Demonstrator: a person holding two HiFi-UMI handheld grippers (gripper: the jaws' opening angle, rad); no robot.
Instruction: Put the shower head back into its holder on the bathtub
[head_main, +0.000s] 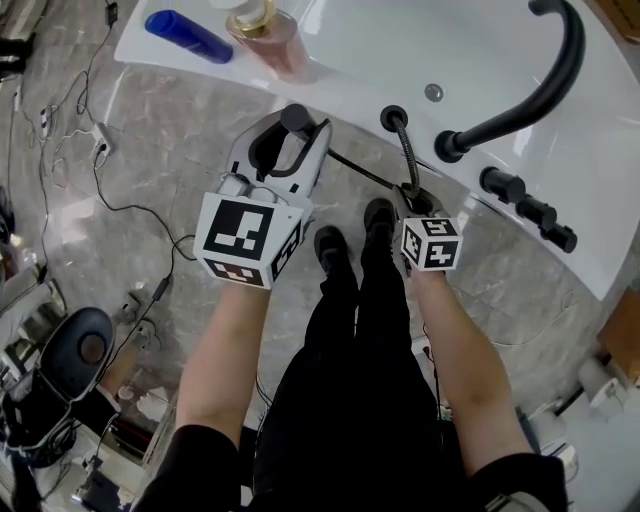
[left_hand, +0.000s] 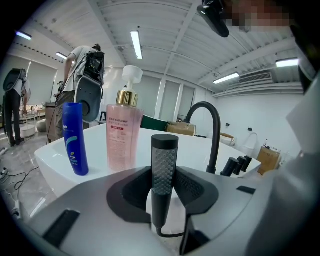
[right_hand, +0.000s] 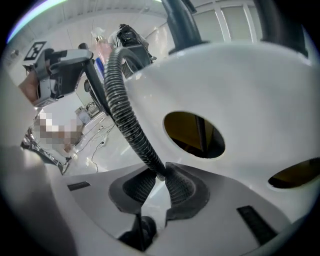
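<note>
The black stick-shaped shower head (left_hand: 164, 175) stands upright between the pads of my left gripper (left_hand: 165, 192), which is shut on it. In the head view that gripper (head_main: 292, 128) sits just before the white bathtub rim (head_main: 350, 70), with the shower head (head_main: 296, 120) at its tip. A ribbed black hose (head_main: 405, 150) runs from the round black holder ring (head_main: 393, 117) on the rim down to my right gripper (head_main: 412, 200). In the right gripper view the pads of that gripper (right_hand: 159, 176) pinch the hose (right_hand: 127, 120).
A blue bottle (head_main: 188, 35) and a pink pump bottle (head_main: 270, 35) stand on the rim at the left. A curved black spout (head_main: 540, 90) and several black knobs (head_main: 525, 205) sit at the right. Cables (head_main: 100, 150) trail over the marble floor.
</note>
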